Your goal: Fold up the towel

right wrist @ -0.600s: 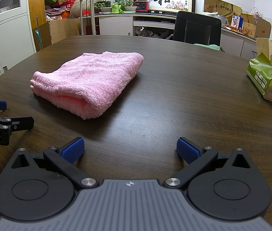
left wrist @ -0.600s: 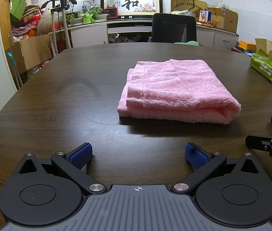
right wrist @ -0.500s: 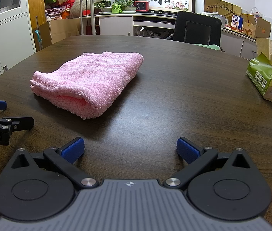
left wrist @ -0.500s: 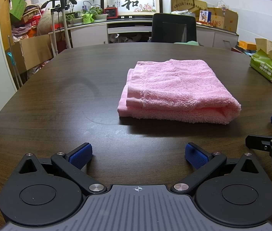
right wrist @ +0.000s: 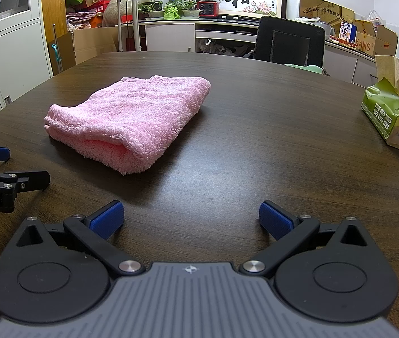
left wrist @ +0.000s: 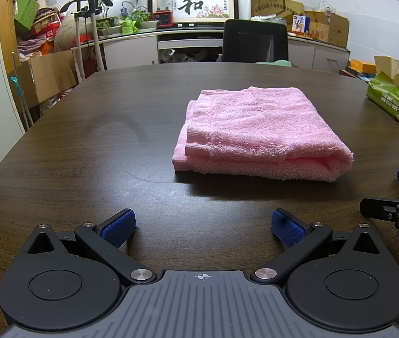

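Towel (left wrist: 258,132) lies folded in a thick pink stack on the dark table (left wrist: 86,146), at about one o'clock from my left claw (left wrist: 202,226) and eleven o'clock from my right claw (right wrist: 191,219). Nothing has shifted over the last half second: both claws stay spread wide, empty, short of the cloth. I judge the folding finished.

My left gripper (left wrist: 203,226) and right gripper (right wrist: 191,219) look alike: matte black linkage arms on round black hubs, silver pivot screws, ribbed grey housing with a small crosshair mark, textured blue fingertip pads (left wrist: 118,227). White lettering marks one side.
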